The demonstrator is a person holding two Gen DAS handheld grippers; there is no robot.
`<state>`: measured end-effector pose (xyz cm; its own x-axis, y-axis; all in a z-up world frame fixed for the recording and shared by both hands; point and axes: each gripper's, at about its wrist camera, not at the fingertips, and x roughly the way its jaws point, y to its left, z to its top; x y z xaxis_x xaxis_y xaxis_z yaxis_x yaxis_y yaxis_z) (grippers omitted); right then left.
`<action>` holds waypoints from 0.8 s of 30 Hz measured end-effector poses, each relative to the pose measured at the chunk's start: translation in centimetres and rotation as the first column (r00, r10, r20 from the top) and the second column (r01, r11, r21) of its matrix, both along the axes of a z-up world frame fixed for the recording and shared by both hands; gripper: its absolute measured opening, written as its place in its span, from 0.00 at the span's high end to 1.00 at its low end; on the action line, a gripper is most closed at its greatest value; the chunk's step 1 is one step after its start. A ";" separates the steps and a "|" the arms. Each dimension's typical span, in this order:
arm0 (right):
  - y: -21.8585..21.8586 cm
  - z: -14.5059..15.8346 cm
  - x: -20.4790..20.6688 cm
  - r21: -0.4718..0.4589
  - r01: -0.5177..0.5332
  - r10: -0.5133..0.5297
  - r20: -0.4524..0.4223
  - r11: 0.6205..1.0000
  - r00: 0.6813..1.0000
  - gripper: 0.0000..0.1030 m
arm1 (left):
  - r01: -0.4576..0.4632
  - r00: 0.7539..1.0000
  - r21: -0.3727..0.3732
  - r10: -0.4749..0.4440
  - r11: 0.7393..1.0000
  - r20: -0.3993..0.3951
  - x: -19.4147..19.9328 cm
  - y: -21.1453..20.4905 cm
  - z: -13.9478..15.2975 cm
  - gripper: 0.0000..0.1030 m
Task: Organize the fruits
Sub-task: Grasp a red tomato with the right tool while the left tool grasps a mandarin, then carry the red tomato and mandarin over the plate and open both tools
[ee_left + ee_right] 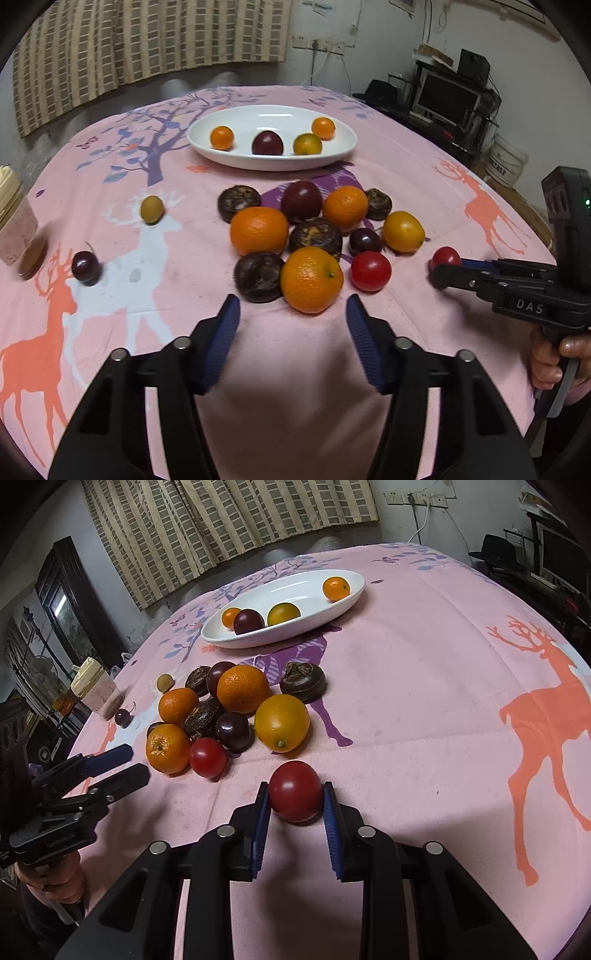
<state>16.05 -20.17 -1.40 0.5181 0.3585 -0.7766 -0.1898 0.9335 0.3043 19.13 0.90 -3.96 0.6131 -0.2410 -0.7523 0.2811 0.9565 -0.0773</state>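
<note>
A white oval plate (332, 157) (221, 637) at the back of the table holds several small fruits. A pile of oranges, dark water chestnuts, plums and a cherry tomato (370, 271) lies in the middle. My left gripper (293, 308) is open and empty, just short of the nearest orange (311, 279). My right gripper (295, 794) has its pads on both sides of a red cherry tomato (294, 791) resting on the cloth; it also shows in the left wrist view (447, 266). My left gripper shows in the right wrist view (129, 762).
A pink tablecloth with deer print (295, 369) covers the table. A lidded jar (18, 236) stands at the left edge. A dark cherry (85, 266) and a green olive-like fruit (151, 209) lie apart on the left. Shelves with a monitor (448, 98) stand behind.
</note>
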 end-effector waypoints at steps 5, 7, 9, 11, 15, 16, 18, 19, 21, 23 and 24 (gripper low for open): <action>-0.2 0.0 0.0 0.026 0.003 -0.003 -0.005 1.000 1.000 0.73 | 0.027 1.000 0.022 -0.027 0.999 -0.010 0.9 -1.1 -0.2 0.46; -0.2 0.0 0.0 0.029 0.002 -0.002 -0.005 1.000 1.000 0.73 | 0.041 0.999 0.030 -0.040 0.999 -0.017 1.3 -1.7 -0.4 0.46; -0.3 0.0 0.0 0.042 0.000 0.000 -0.002 0.999 1.000 0.73 | 0.051 0.998 0.044 -0.050 0.998 -0.025 1.7 -2.3 -0.6 0.46; -0.4 0.0 0.0 0.052 -0.001 0.001 0.003 0.999 1.000 0.73 | 0.056 0.998 0.052 -0.054 0.997 -0.034 2.1 -2.6 -0.8 0.47; -0.5 0.0 0.0 0.066 -0.008 0.008 0.004 0.998 1.000 0.73 | 0.044 0.999 0.059 -0.042 0.997 -0.028 2.5 -2.9 -0.8 0.54; -0.5 0.0 0.0 0.068 -0.010 0.010 0.003 0.998 1.000 0.73 | 0.039 0.999 0.058 -0.037 0.998 -0.028 2.6 -2.9 -0.7 0.55; -0.5 0.0 0.0 0.072 -0.012 0.011 0.005 0.997 1.000 0.73 | 0.030 0.999 0.052 -0.029 0.998 -0.030 2.7 -2.8 -0.7 0.59; -0.5 0.0 0.0 0.075 -0.012 0.012 0.005 0.997 1.000 0.73 | 0.030 0.999 0.046 -0.029 0.999 -0.030 2.7 -2.7 -0.7 0.59; -0.6 0.0 -0.1 0.076 -0.012 0.012 0.005 0.997 1.000 0.73 | 0.030 0.999 0.042 -0.028 0.999 -0.031 2.6 -2.6 -0.7 0.59; -0.6 0.0 -0.1 0.076 -0.012 0.012 0.006 0.997 1.000 0.73 | 0.030 0.999 0.046 -0.029 0.998 -0.030 2.6 -2.5 -0.7 0.59; -0.6 0.0 -0.1 0.076 -0.012 0.012 0.006 0.997 1.000 0.73 | 0.031 0.999 0.046 -0.029 0.998 -0.029 2.5 -2.5 -0.7 0.60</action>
<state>15.99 -20.75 -1.38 0.5178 0.4221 -0.7441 -0.2025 0.9056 0.3727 21.59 -1.57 -4.64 0.5841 -0.2233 -0.7803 0.3079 0.9505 -0.0415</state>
